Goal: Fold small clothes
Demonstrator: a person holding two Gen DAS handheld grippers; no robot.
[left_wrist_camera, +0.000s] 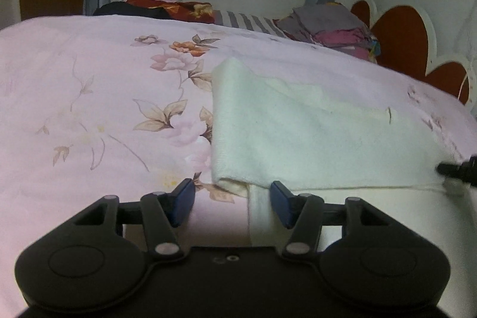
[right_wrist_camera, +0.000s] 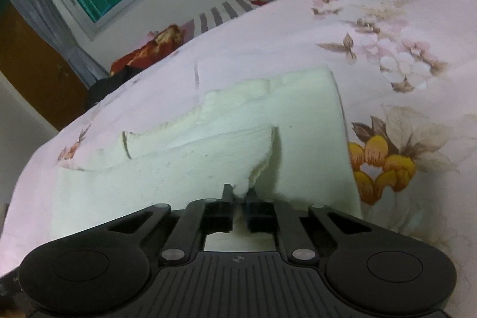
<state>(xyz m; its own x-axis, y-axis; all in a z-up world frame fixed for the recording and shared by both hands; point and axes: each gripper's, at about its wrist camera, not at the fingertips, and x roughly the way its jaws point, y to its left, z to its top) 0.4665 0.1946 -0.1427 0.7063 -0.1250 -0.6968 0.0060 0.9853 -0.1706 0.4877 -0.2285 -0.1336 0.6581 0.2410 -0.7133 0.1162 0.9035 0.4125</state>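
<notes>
Pinching a raised fold of the cream cloth (right_wrist_camera: 208, 169), right gripper (right_wrist_camera: 238, 195) has its fingers closed on it; cloth lies on the floral bed (left_wrist_camera: 89, 79); left gripper (left_wrist_camera: 232, 198) fingers spread, holding nothing, at cloth's near-left corner; risk: thin pinch slips and the fold collapses crooked.

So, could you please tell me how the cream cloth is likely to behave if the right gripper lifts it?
Probably floppy: the cream cloth already puckers where the right gripper pinches it. Likely light, and its fuzzy pile should resist slipping.
</notes>
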